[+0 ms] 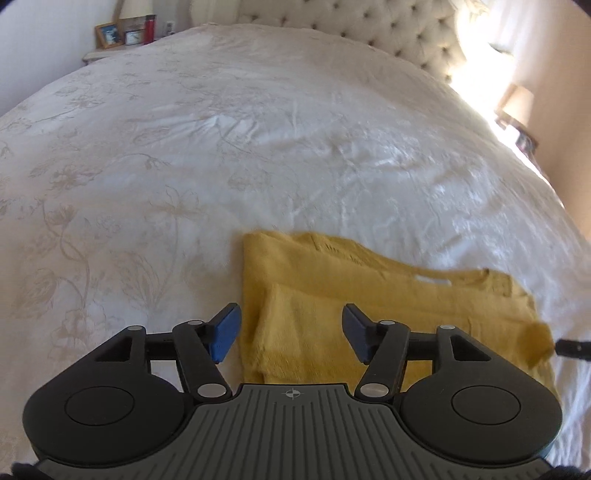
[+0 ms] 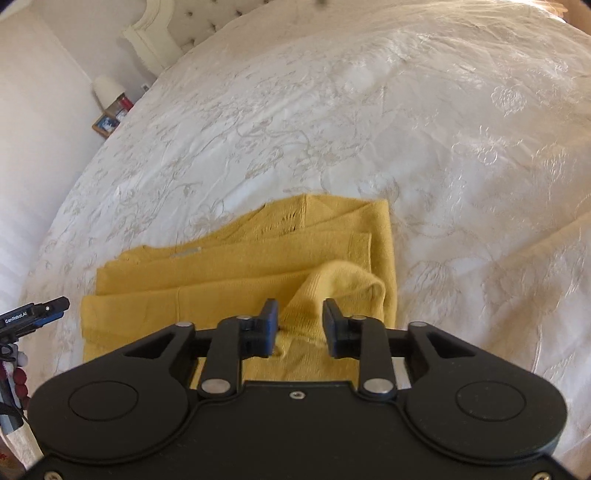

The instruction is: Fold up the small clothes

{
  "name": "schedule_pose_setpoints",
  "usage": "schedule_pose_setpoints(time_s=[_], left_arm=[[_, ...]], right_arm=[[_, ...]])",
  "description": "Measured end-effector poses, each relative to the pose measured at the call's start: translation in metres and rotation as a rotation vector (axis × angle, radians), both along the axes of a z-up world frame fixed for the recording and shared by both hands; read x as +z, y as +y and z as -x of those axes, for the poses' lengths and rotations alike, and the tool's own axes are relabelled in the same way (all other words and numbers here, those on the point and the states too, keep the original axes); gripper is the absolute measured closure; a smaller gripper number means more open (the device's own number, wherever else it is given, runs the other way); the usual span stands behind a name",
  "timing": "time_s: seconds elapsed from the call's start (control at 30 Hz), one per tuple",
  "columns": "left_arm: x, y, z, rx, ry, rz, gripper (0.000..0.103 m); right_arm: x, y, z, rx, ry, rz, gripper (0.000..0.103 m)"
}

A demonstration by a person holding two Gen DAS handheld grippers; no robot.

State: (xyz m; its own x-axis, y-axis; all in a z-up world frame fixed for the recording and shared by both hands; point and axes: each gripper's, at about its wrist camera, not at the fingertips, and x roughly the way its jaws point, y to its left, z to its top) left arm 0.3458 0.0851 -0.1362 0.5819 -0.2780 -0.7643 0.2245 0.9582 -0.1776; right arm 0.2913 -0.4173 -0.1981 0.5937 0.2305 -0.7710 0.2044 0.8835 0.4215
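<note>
Release stage of a fold: the mustard-yellow knitted garment [image 1: 325, 295] lies folded at the near edge of the white floral bedspread [image 1: 184, 166]. Left gripper [image 1: 291, 332] stands apart, empty; right gripper [image 2: 300, 325] is parted around a raised cuff, not pressing. Next, flatten that cuff.

One yellow sweater [image 1: 332, 295] lies on one bed [image 1: 221, 147]. Two hand-held grippers show: the left hand-held gripper [image 1: 291, 332] and the right hand-held gripper [image 2: 300, 325], each with two blue pads. At the bedside stand two picture frames [image 1: 109, 35], one red bottle [image 1: 149, 27] and one lamp [image 2: 107, 88]. One tufted headboard [image 1: 369, 26] backs the bed.
</note>
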Motion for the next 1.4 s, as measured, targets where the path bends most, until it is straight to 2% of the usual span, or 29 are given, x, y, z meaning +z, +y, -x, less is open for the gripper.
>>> schedule_pose_setpoints(time_s=[0.2,0.27,0.37,0.5,0.63,0.87,1.0,1.1,1.2,1.4], left_arm=[[-0.016,-0.030,0.042,-0.154,0.063,-0.015,0.044],[-0.027,-0.041,0.047,-0.203,0.081,-0.037,0.044],[-0.041,-0.051,0.043,-0.227,0.107,-0.061,0.044],[-0.047,-0.054,0.021,-0.197,0.115,-0.056,0.044],[-0.044,-0.053,-0.015,-0.160,0.086,-0.052,0.044],[-0.027,-0.044,-0.079,-0.068,0.008,-0.054,0.044],[-0.010,-0.034,-0.094,0.012,-0.041,-0.066,0.044],[0.006,-0.029,-0.084,0.013,-0.079,-0.035,0.044],[0.016,-0.033,-0.056,-0.045,-0.106,-0.020,0.044],[0.008,-0.055,0.012,-0.191,-0.074,-0.014,0.043]], right_arm=[[-0.013,0.030,0.011,0.094,0.047,0.011,0.059],[-0.018,0.042,0.009,0.140,0.057,0.040,0.059],[-0.024,0.055,0.002,0.190,0.061,0.087,0.059],[-0.025,0.059,-0.016,0.212,0.045,0.113,0.059],[-0.021,0.046,-0.046,0.198,0.014,0.130,0.060],[-0.006,0.011,-0.091,0.064,-0.051,0.106,0.059],[0.005,-0.003,-0.094,-0.013,-0.075,0.133,0.056],[0.015,-0.004,-0.081,-0.012,-0.110,0.132,0.054],[0.019,0.009,-0.065,0.039,-0.117,0.142,0.050],[0.002,0.047,-0.040,0.169,-0.048,0.138,0.047]])
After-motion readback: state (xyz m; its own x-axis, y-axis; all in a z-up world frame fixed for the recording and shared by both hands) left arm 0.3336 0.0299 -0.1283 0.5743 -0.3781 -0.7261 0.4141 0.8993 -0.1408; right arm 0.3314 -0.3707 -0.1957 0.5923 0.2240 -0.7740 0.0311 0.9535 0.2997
